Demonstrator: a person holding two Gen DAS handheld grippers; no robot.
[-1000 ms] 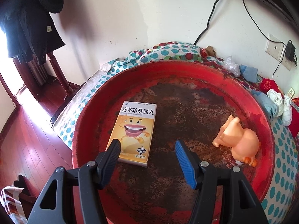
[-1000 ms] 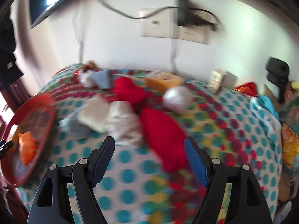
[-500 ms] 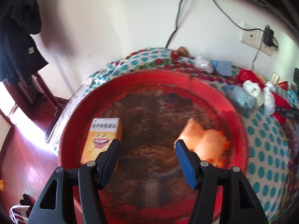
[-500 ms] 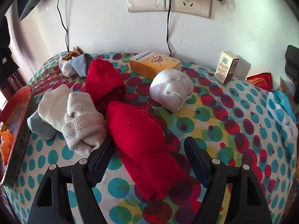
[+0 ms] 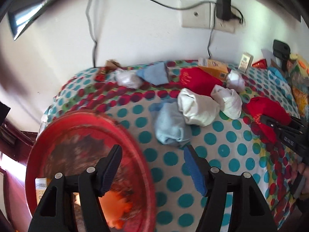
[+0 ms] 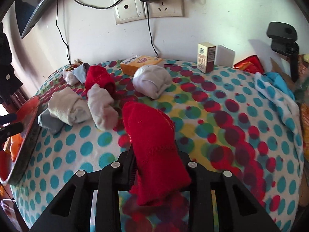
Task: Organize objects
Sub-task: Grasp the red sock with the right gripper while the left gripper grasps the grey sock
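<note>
Red knit fills my right view: the right gripper (image 6: 154, 166) has just clamped its jaws onto the red sock (image 6: 152, 145), which half a second ago lay loose between them on the spotted cloth (image 6: 222, 119). So I judge the pick made, with carrying next. My left gripper (image 5: 154, 170) has swung off the red tray (image 5: 135, 139), its jaws just widened and empty. Beyond lie the blue sock (image 5: 170, 125) and white socks (image 5: 197, 108), still unsorted.
</note>
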